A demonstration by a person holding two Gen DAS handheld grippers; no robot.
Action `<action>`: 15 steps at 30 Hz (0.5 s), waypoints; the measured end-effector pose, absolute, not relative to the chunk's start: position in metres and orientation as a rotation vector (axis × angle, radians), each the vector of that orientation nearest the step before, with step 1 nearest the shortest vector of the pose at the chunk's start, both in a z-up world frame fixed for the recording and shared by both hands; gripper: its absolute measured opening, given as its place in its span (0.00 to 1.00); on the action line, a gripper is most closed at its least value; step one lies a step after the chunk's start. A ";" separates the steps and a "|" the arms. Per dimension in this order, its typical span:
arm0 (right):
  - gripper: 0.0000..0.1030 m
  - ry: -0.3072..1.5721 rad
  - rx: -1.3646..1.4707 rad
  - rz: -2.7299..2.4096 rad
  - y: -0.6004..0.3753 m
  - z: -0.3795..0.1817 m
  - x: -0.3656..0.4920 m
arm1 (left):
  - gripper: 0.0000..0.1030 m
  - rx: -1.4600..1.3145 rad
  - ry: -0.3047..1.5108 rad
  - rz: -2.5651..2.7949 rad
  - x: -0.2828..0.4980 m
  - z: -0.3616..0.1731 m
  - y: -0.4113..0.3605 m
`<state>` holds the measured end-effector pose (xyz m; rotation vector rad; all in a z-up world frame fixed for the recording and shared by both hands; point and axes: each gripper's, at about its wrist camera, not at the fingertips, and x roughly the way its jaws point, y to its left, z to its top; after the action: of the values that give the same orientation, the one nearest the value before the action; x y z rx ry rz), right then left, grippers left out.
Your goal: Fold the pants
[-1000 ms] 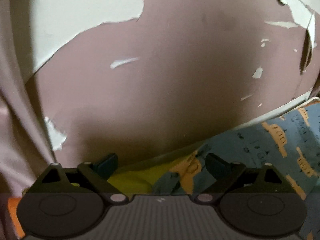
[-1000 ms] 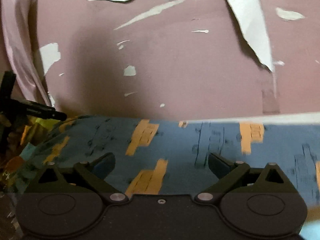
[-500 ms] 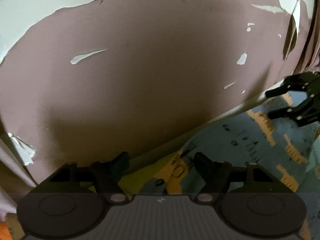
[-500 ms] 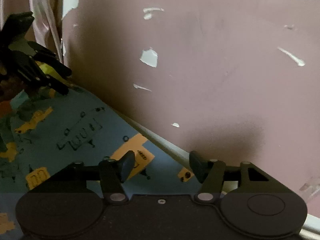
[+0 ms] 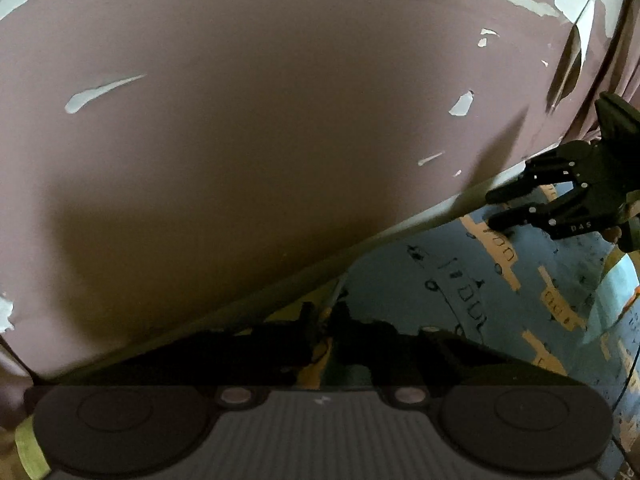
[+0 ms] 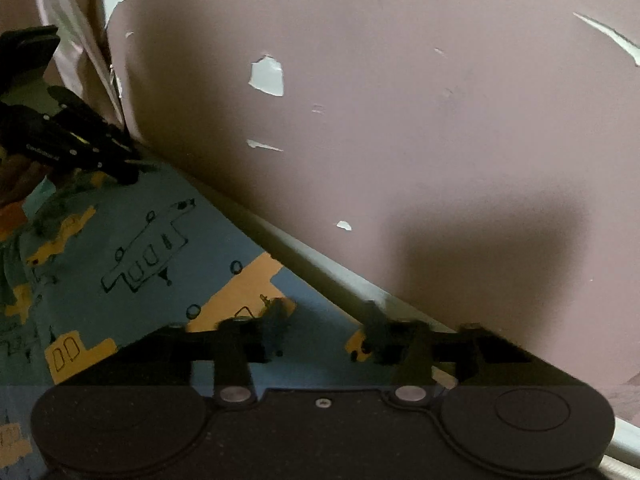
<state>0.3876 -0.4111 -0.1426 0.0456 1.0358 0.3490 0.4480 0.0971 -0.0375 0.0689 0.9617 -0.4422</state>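
Observation:
The pants [image 5: 460, 292], blue cloth printed with orange shapes and line-drawn buses, lie spread up to a white ledge under the wall. My left gripper [image 5: 324, 320] is shut on the cloth's far edge, with a fold of orange and blue pinched between its fingers. From the right wrist view it [image 6: 124, 172] sits at the far left corner, tips down on the pants [image 6: 160, 240]. My right gripper [image 6: 326, 330] is closing, its fingers still apart, with the blue cloth's edge between them. In the left wrist view it [image 5: 494, 208] rests tips-down on the same edge.
A pink wall [image 5: 240, 120] with peeling paint rises right behind the white ledge [image 5: 400, 228]. A pink curtain [image 6: 72, 60] hangs in the corner beside the left gripper. A yellow-green strip [image 5: 24, 440] shows at the lower left.
Both grippers came down to the cloth's edge by the wall. The left jaws went from wide open to shut on the cloth. The right jaws narrowed to about half.

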 end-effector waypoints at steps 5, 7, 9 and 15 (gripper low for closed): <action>0.00 1.032 -0.024 0.357 -0.404 -0.138 0.386 | 0.04 0.085 0.947 -0.406 0.442 -0.031 0.093; 0.00 1.012 -0.051 0.347 -0.403 -0.134 0.380 | 0.04 0.100 0.930 -0.390 0.434 -0.027 0.092; 0.00 0.990 -0.074 0.321 -0.402 -0.130 0.377 | 0.04 0.108 0.915 -0.369 0.431 -0.023 0.091; 0.00 0.885 -0.115 0.207 -0.391 -0.114 0.369 | 0.03 0.137 0.881 -0.323 0.429 -0.017 0.091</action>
<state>0.3694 -0.3914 -0.1136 -0.1150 0.8847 0.2068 0.4289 0.0913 -0.0171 0.1372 0.8807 -0.3231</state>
